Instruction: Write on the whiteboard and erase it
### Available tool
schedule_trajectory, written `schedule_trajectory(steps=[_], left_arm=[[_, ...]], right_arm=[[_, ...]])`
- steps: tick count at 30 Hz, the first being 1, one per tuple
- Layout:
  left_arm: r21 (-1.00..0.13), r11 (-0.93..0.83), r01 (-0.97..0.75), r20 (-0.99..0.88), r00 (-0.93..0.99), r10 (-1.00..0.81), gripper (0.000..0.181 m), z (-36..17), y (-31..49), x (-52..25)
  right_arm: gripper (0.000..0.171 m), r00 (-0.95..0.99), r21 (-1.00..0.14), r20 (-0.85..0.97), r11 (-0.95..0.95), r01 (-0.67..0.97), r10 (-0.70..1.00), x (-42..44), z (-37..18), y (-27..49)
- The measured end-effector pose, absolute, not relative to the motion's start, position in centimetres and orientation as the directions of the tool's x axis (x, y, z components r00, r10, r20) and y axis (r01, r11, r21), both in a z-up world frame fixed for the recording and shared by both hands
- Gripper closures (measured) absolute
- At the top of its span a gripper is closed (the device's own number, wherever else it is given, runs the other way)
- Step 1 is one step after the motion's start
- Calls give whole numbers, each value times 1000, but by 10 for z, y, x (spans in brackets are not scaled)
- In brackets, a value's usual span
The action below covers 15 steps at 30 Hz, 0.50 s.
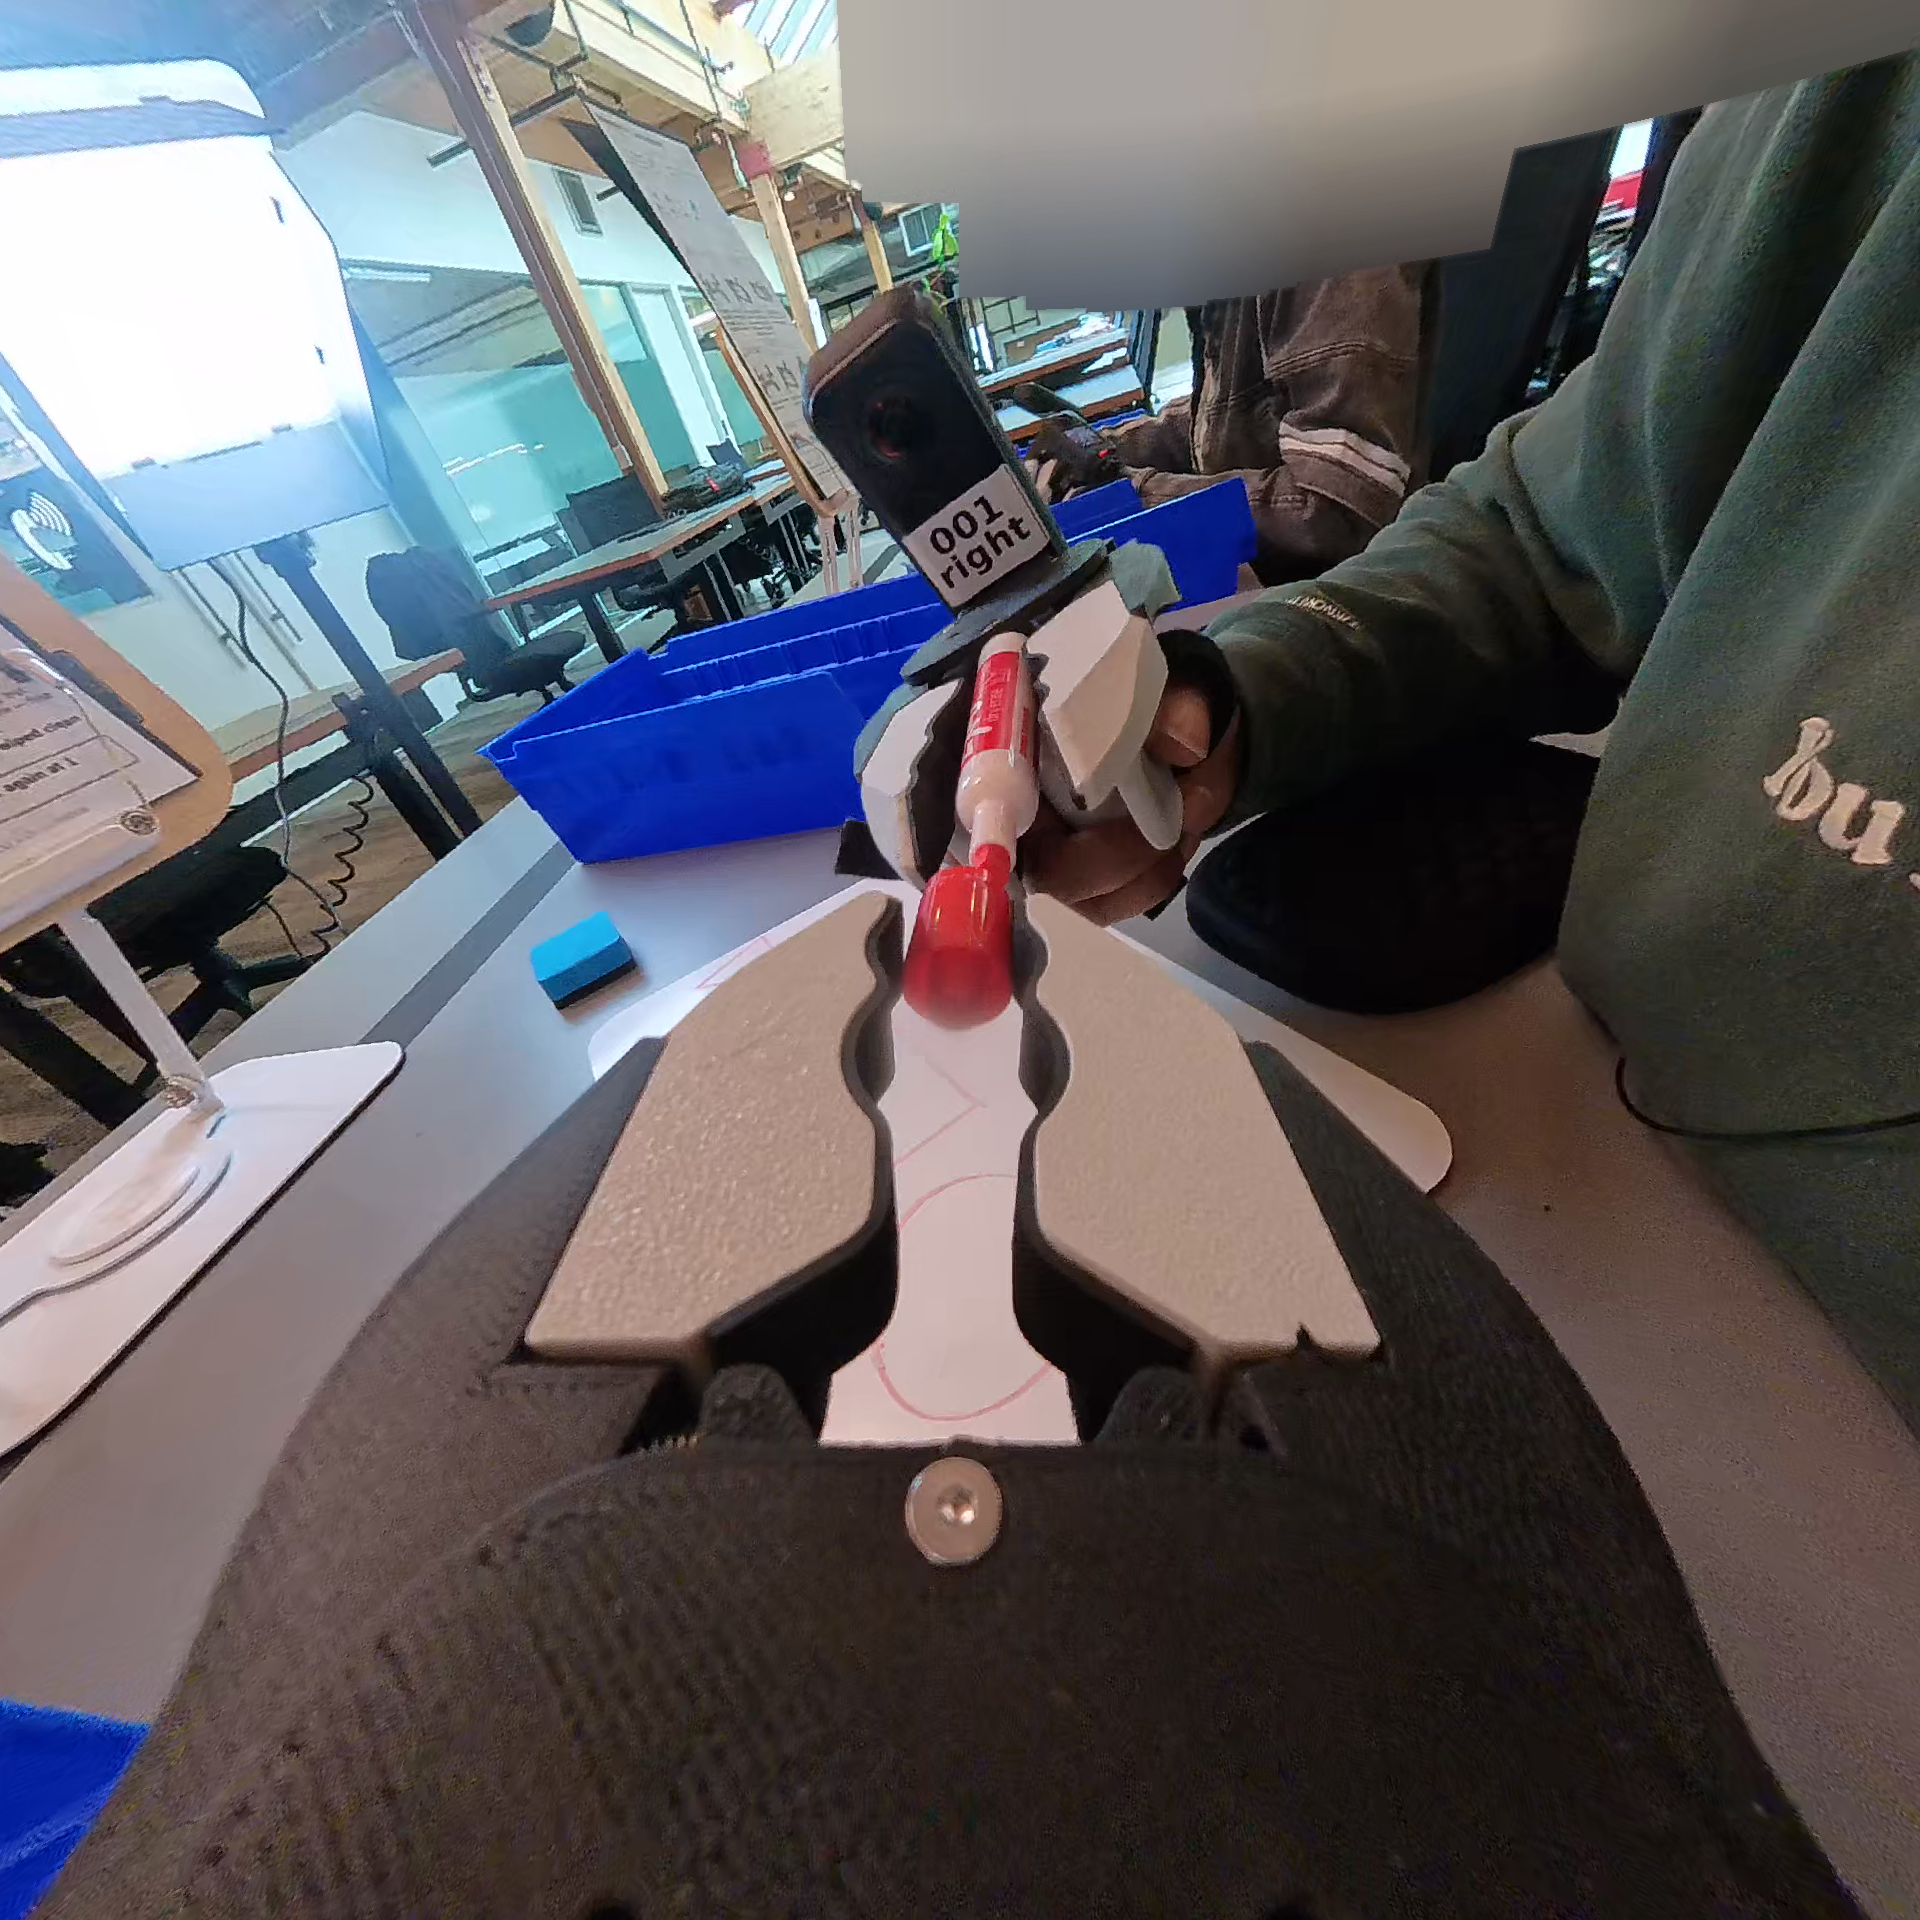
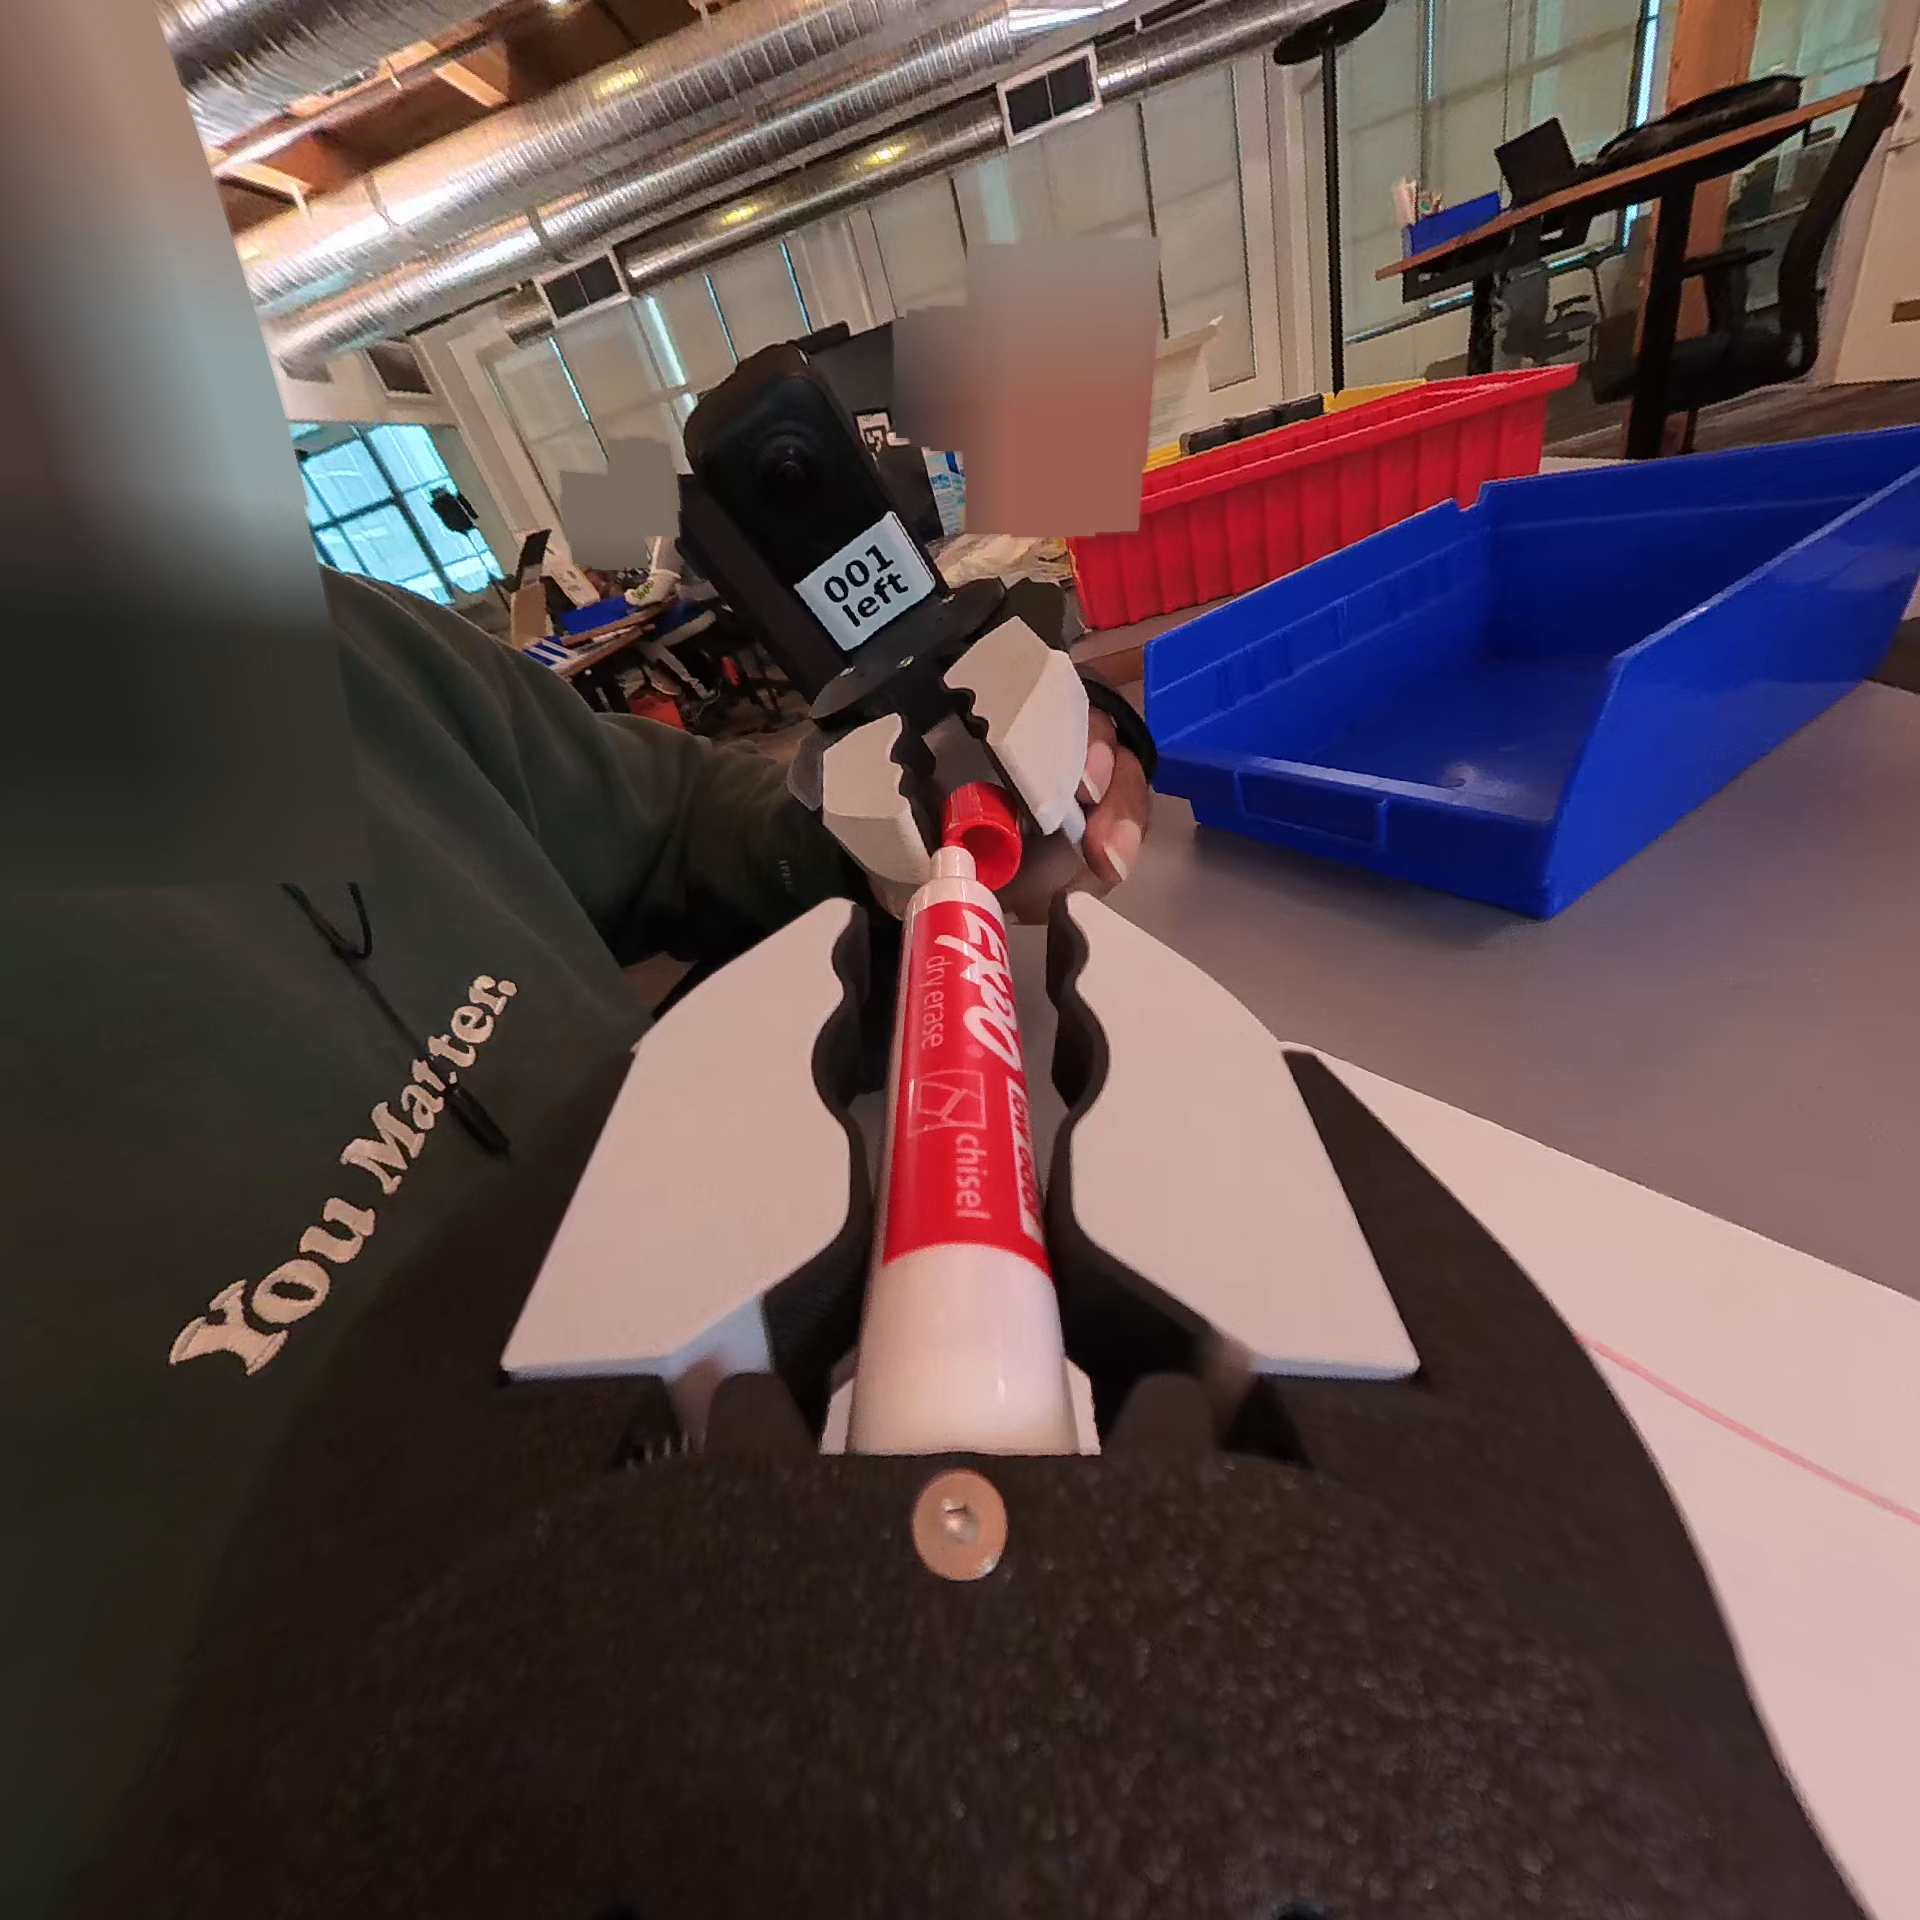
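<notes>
While my right gripper (image 2: 961,935) clamps the red-and-white dry-erase marker (image 2: 961,1174) centre frame, its long axis runs straight at the left gripper (image 1: 956,935), closed on the red plastic cap (image 1: 958,961) just off the tip, above the marked white whiteboard (image 1: 1382,1122).

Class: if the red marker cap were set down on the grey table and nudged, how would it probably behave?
The red cap, gripped in the left gripper, looks round and smooth, so on its side it would likely roll. It seems small, hollow plastic, so probably light and rigid. Stood on its open end, it could tip easily.
</notes>
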<state>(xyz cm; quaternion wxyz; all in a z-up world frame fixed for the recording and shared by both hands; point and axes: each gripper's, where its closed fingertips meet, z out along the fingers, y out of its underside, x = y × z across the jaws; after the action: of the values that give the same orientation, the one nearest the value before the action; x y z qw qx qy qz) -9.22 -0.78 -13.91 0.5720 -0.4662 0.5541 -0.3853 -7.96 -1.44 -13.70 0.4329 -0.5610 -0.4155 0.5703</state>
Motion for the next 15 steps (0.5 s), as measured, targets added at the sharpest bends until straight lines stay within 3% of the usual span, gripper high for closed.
schedule_trajectory(steps=[12, 15], left_arm=[[-970, 234, -71, -236, 32, -971, 162, -144, -18, -83], [-938, 304, -168, -311, 16, -950, 162, -161, -20, -83]], right_arm=[[138, -15, -949, -314, -314, -19, 949, -92, -144, -17], [139, -6, -944, -330, -330, 29, 944, -92, -155, -19]])
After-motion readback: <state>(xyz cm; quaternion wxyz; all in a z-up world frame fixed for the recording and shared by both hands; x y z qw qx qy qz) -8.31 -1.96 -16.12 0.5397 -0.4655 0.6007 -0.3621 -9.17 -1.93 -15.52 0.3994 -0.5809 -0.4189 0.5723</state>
